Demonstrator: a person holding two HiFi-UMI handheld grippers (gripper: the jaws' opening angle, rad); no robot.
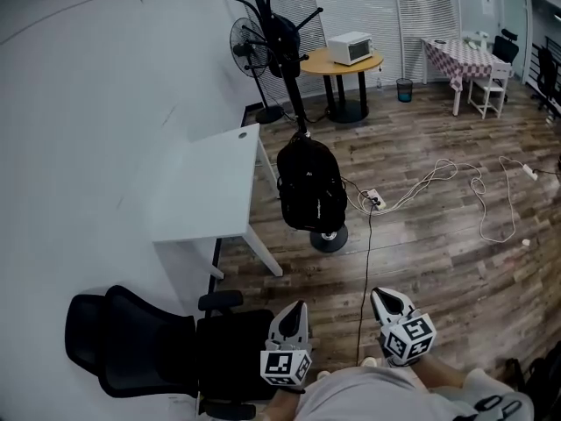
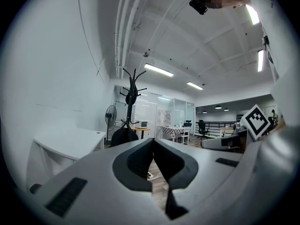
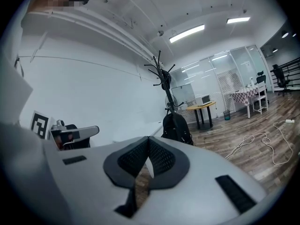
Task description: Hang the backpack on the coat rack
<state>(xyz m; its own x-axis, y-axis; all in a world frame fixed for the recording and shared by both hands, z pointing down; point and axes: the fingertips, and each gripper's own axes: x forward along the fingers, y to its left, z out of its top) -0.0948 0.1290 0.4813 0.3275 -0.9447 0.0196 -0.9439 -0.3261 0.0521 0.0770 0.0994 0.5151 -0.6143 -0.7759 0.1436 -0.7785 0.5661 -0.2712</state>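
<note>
On the tall black metal coat rack (image 1: 296,103) hangs the black fabric backpack (image 1: 308,187). Left gripper (image 1: 296,310) and right gripper (image 1: 387,298), closed and empty, should probably keep clear.

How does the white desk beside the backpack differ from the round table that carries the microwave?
The white desk has a white, straight-edged top, the round table a wood-coloured, circular one. The white desk stands on slanted white legs, the round table on one dark central column. The white desk looks bare; the round table bears a white microwave. Both stand on the wooden floor near the coat rack.
</note>
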